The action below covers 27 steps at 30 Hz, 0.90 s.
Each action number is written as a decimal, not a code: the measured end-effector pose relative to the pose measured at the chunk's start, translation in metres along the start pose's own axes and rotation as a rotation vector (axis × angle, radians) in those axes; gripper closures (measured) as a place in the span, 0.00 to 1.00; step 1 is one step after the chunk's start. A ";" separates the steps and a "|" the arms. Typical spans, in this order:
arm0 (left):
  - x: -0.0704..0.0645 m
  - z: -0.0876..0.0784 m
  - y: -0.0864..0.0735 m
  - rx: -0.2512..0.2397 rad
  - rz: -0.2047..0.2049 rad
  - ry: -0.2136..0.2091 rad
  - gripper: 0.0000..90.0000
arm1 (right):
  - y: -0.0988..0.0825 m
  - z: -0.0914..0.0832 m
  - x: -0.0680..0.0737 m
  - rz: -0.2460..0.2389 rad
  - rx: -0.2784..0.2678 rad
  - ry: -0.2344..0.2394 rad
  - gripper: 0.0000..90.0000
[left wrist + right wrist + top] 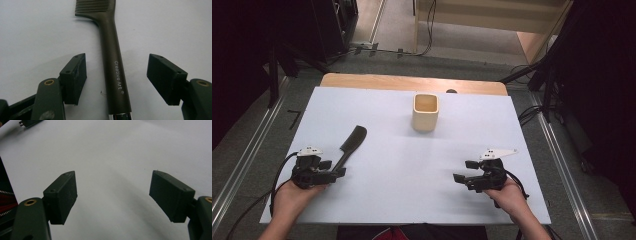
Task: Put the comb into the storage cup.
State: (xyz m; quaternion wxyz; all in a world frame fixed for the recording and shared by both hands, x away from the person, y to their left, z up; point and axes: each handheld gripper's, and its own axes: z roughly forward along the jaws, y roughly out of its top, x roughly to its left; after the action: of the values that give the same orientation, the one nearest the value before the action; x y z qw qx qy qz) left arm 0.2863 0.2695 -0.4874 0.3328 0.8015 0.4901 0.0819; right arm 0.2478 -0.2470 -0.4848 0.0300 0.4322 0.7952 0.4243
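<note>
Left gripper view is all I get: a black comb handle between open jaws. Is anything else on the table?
Observer: Yes. A cream square cup stands upright toward the far side of the white table, well beyond the comb.
Operator: Is the cup empty?
Observer: From the high view its inside looks empty.
Operator: Where is the other gripper?
Observer: The right gripper sits low over the table's near right part, apart from the comb and cup, jaws open with bare table between them.
Operator: And which way does the comb point?
Observer: Its toothed head points away from the left gripper, slanting toward the far right.
</note>
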 end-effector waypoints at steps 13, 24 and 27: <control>-0.011 0.004 -0.010 -0.055 0.069 0.077 0.38 | 0.002 0.001 -0.001 -0.004 -0.002 -0.005 0.23; -0.025 0.007 -0.014 -0.058 0.117 0.187 0.55 | 0.002 0.001 -0.001 -0.006 -0.005 -0.010 0.23; -0.026 0.006 -0.014 -0.056 0.098 0.197 0.62 | 0.002 0.001 -0.001 -0.007 -0.005 -0.010 0.23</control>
State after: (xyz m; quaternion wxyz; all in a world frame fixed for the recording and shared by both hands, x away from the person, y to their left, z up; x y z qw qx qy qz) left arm 0.2661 0.2487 -0.4956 0.3008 0.8028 0.4784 0.1902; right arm 0.2500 -0.2471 -0.4843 0.0366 0.4312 0.7955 0.4241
